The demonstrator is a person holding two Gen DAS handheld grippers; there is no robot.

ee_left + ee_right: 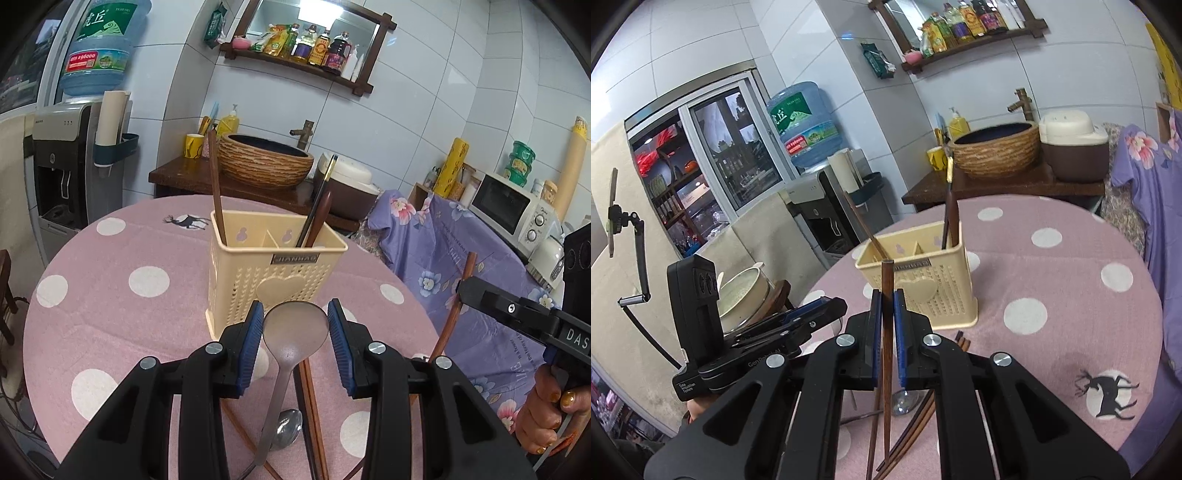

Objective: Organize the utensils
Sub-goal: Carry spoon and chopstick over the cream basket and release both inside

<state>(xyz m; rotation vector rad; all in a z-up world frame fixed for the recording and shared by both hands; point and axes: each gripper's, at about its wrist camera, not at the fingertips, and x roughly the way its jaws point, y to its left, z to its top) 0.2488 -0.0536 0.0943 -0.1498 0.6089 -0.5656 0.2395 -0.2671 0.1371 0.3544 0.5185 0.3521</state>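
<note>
A cream utensil holder (277, 277) stands on the pink dotted table (122, 306); it also shows in the right wrist view (923, 280). It holds a brown chopstick (217, 192) on the left and a dark chopstick with a brown spoon handle (320, 218) on the right. My left gripper (295, 321) is open, its blue pads either side of a metal ladle's bowl (295, 332), not pressing it. My right gripper (887, 306) is shut on a brown wooden chopstick (887, 280), held upright just in front of the holder. It shows in the left wrist view (460, 291).
On the table below the grippers lie several brown chopsticks (916, 421) and a small metal spoon (286, 430). A purple flowered cloth (443, 251) covers furniture at the right. A wicker basin (264, 158) and a rice cooker (1071, 144) stand behind the table.
</note>
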